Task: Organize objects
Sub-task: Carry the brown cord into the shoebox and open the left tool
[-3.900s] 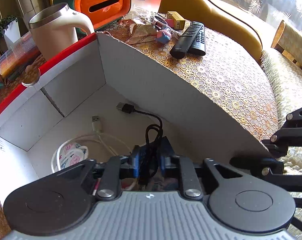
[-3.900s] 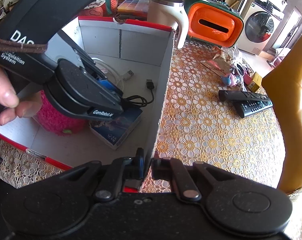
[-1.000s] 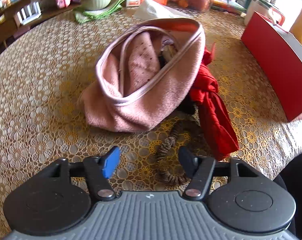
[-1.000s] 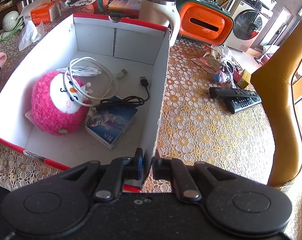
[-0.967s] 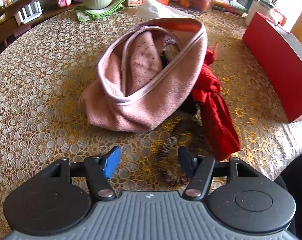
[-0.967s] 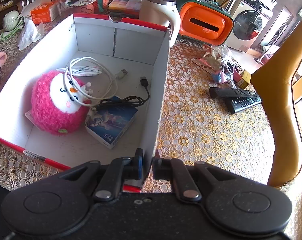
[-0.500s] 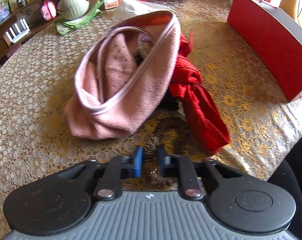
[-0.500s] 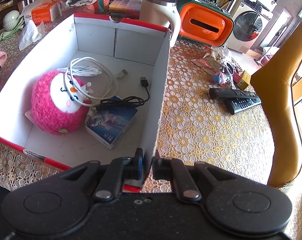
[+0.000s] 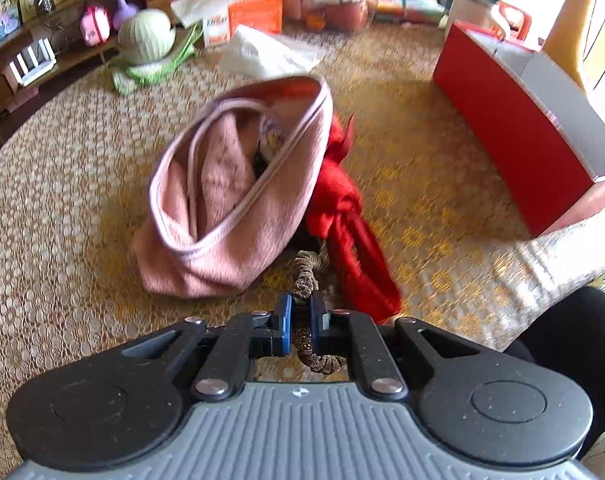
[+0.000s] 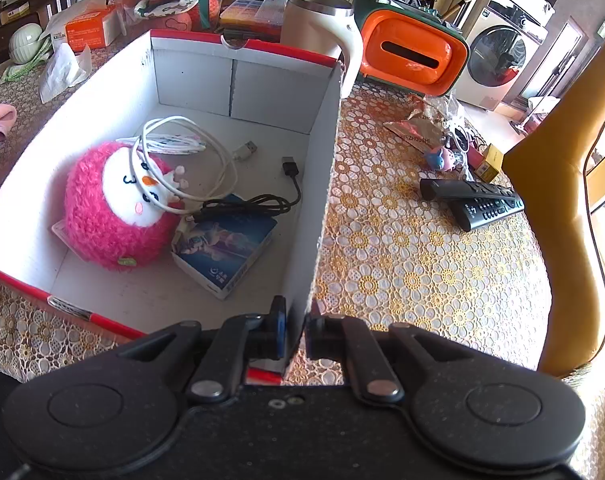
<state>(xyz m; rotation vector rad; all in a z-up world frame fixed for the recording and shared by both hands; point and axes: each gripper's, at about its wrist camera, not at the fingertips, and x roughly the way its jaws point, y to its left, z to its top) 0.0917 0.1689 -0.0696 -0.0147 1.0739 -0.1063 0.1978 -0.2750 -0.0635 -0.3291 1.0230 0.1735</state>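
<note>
My left gripper [image 9: 301,312] is shut on a brown braided cord [image 9: 305,276] that runs back under a pink fabric bag [image 9: 238,192] and a knotted red cloth [image 9: 342,208] on the lace tablecloth. My right gripper [image 10: 295,328] is shut on the near right wall of the red-and-white box [image 10: 322,184]. Inside the box lie a pink plush toy [image 10: 114,204], a white cable [image 10: 190,148], a black USB cable [image 10: 262,200] and a blue packet [image 10: 226,244]. The box also shows in the left wrist view [image 9: 518,120], at the right.
Two black remotes [image 10: 474,200], small toys and wrappers lie right of the box. A cream kettle [image 10: 322,28] and an orange tissue holder [image 10: 410,56] stand behind it. A white bag [image 9: 262,52], an orange carton [image 9: 254,12] and a green object [image 9: 146,36] sit beyond the pink bag.
My left gripper has shut on the brown cord and pulled back and up, so the bag and red cloth look farther away. My right gripper has kept its hold on the box wall.
</note>
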